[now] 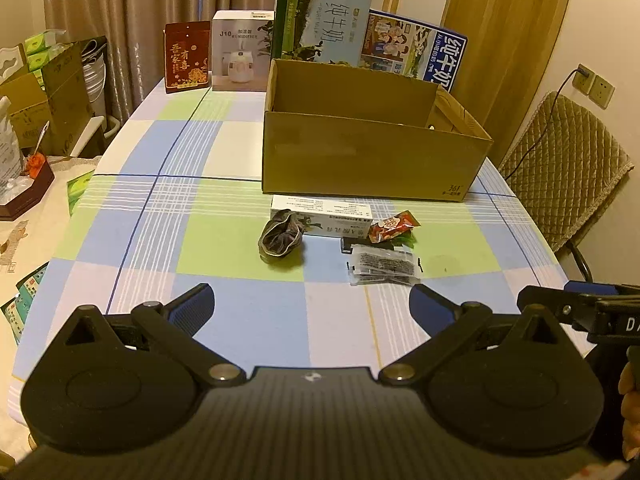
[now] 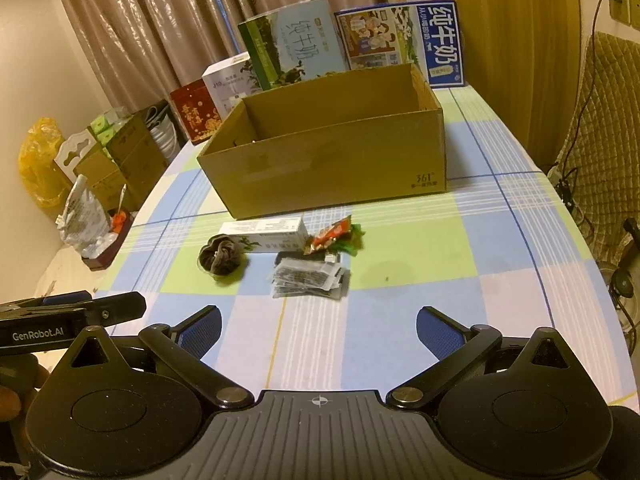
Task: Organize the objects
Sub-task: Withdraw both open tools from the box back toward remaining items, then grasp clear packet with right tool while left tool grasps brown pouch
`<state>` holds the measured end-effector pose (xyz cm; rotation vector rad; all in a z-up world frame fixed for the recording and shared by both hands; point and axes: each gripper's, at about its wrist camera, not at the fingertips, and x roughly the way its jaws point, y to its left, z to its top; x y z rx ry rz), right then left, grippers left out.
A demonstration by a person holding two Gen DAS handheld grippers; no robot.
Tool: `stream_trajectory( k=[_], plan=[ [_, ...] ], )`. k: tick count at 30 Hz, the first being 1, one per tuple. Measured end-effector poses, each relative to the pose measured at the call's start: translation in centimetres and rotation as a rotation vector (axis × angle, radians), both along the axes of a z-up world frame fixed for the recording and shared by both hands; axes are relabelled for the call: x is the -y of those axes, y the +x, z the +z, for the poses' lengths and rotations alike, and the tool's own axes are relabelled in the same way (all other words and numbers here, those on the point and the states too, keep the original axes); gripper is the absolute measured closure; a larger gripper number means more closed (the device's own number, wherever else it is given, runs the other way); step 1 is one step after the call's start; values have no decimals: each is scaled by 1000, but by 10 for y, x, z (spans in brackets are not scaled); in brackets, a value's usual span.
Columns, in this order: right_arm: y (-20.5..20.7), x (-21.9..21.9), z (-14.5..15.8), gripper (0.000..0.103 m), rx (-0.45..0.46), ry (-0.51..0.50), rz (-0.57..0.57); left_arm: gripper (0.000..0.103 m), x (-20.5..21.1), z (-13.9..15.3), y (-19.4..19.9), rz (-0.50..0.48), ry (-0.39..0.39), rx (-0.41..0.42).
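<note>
Both the left gripper (image 1: 310,304) and the right gripper (image 2: 319,326) are matte black, with ribbed housings, two round domed discs, triangular cut-outs and silver pivot screws; their fingers (image 1: 196,304) carry blue ribbed pads (image 2: 436,332), and white "GenRobot.AI" lettering marks the left gripper's side in the right wrist view

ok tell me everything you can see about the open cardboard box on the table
The cardboard box is plain brown corrugated card, rectangular, open at the top. It stands upright on the checked tablecloth, beyond the small loose items. A small dark "361" mark is printed low at one corner of its near wall. Little of the inside shows, so its contents cannot be told. Two milk cartons stand right behind it; a white carton lies just before it. Neither gripper touches it.
</note>
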<state>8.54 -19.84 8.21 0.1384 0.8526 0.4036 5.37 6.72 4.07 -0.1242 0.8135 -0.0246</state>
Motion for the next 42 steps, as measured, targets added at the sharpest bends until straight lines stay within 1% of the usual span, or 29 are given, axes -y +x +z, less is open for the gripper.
stream_trajectory(
  k=[9,18,27,31,35,42],
  plan=[
    [1,0,-1,2,-3,-3,0,1,0,-2,1,-4,-1,-5],
    [1,-3,-5,2,-21,-30,16,1,0,-4,2,-8,-1,-8],
    [8,-7,-15,2,-32,-66,34,1,-6,-13,11,-27,24,-22],
    [17,-10,-23,2,-30,-100,72,1,-11,-21,22,-39,42,-34],
    [28,-17,-34,2,-37,-105,129,1,-19,-30,34,-42,53,-50],
    [56,-42,-58,2,-11,-183,279,1,-28,-46,63,-77,88,-75]
  ],
)
